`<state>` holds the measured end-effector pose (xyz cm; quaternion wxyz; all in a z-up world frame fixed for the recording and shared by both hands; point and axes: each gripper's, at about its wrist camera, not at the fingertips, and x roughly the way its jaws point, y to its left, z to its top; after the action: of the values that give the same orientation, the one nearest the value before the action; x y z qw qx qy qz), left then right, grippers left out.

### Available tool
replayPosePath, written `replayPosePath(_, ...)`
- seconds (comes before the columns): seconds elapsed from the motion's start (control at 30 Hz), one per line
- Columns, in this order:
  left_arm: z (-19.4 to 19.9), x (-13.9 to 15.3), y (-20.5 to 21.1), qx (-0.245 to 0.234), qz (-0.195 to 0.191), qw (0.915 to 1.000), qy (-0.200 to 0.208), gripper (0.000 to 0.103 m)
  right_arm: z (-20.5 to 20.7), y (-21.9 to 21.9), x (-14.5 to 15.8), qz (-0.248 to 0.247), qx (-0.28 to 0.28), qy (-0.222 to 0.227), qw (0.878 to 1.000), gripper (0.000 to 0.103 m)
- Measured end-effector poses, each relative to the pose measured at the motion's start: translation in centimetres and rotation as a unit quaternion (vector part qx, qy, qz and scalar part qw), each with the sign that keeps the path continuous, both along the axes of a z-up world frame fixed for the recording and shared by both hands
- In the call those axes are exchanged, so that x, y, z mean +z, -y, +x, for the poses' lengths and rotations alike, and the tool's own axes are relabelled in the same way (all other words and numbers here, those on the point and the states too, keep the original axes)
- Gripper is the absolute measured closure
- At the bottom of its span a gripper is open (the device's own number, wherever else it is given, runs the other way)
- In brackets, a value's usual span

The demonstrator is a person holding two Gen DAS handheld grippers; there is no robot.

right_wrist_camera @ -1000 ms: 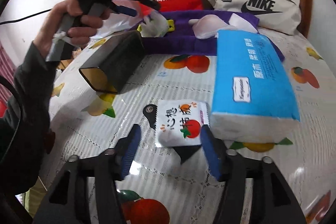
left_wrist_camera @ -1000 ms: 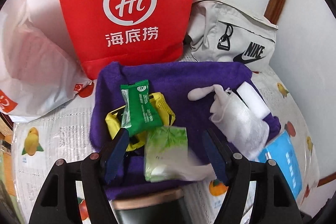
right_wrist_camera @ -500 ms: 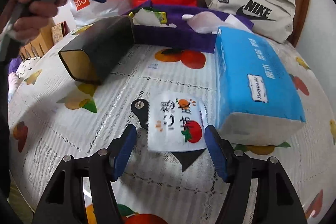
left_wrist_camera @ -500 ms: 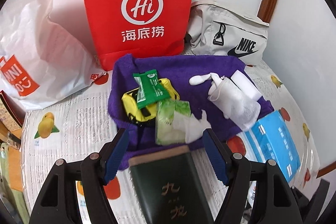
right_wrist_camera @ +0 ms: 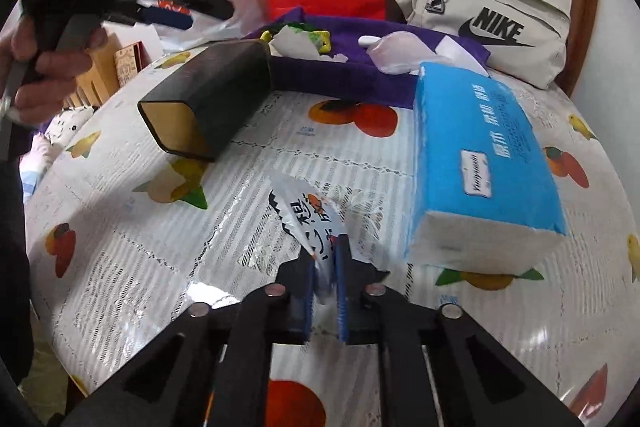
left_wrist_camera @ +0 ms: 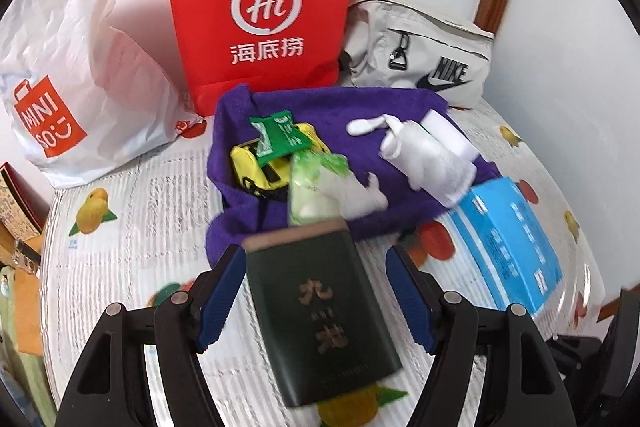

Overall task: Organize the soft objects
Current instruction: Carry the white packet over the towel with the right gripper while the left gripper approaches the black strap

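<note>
My right gripper (right_wrist_camera: 326, 251) is closing, and its blue pads pinch the near end of a white snack packet (right_wrist_camera: 304, 219) with a tomato print, which crumples up off the tablecloth. Right of it lies a blue tissue pack (right_wrist_camera: 480, 147). A purple towel (left_wrist_camera: 280, 107) at the back holds a green sachet (left_wrist_camera: 280, 139), a yellow item (left_wrist_camera: 256, 167), a light green tissue pack (left_wrist_camera: 316, 183) and a white pouch (left_wrist_camera: 428, 159). My left gripper (left_wrist_camera: 315, 255) is open, held in the air by a hand above a dark green box (left_wrist_camera: 320, 307) lying on its side.
A red paper bag (left_wrist_camera: 260, 7), a white shopping bag (left_wrist_camera: 72, 67) and a beige sports bag (left_wrist_camera: 420, 55) stand along the wall behind the towel. Brown boxes (right_wrist_camera: 108, 67) sit off the table's left edge. The fruit-print tablecloth (right_wrist_camera: 120, 227) covers the table.
My right jaws have gone from wide open around the snack packet to pinching it, and the packet has crumpled. The left gripper has drawn back from the towel, open, bringing the green box into view.
</note>
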<state>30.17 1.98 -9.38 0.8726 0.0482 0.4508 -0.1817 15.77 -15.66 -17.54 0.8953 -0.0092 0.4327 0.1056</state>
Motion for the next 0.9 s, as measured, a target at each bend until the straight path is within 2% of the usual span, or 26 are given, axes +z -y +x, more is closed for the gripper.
replayPosePath(0.2,-3.3,0.4,1.0,-0.022,-0.021,0.9995,-0.001,0.032,-1.6,0.6,1.2,0.017,0.008,0.004,1.000,0.098)
replayPosePath(0.43,-8.3,0.2,3.6,-0.047,-0.006,0.9989,-0.002,0.032,-3.8,1.7,2.4,0.029,0.016,0.024,0.999,0.099)
replayPosePath(0.7,-11.1,-3.8,5.3,-0.013,-0.008,0.9982,-0.058,0.032,-5.8,4.5,3.9,0.037,0.008,0.050,0.998,0.099)
replayPosePath(0.9,-12.0,-6.5,7.4,0.018,0.000,0.9970,-0.076,0.032,-5.9,7.7,5.9,0.032,-0.001,0.082,0.996,0.099)
